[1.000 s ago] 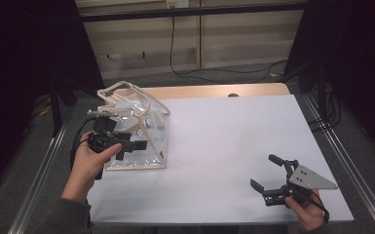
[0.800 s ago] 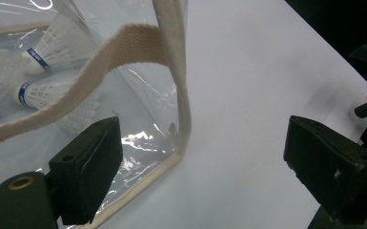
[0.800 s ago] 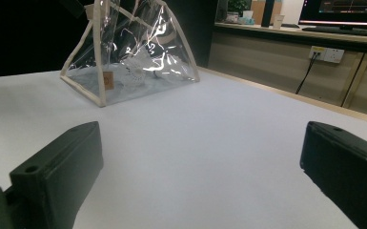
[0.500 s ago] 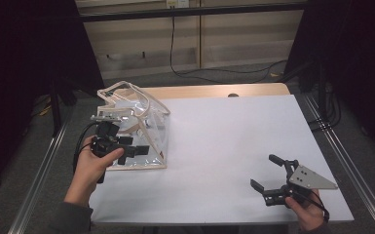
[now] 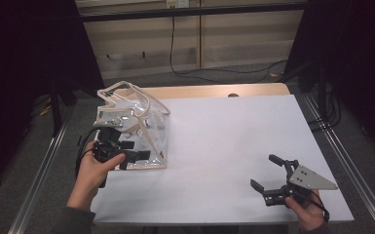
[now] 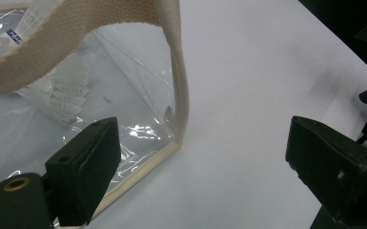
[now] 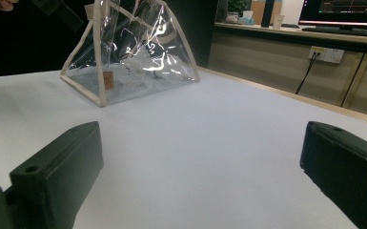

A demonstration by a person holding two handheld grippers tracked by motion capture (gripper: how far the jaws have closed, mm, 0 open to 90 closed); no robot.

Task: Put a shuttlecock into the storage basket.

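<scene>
Clear plastic bag (image 5: pixel 134 127) beside the wide-open, empty left hand-held gripper (image 5: pixel 126 155); white table (image 5: pixel 224 141) around.

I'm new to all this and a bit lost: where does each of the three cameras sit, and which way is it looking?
High view: above the table, looking forward and down; both forearms and tools show.
Left gripper view: on the left tool, facing the clear bag; its open jaws show.
Right gripper view: on the right tool, looking across the table at the bag; its open jaws show.
All three share the bag.
</scene>
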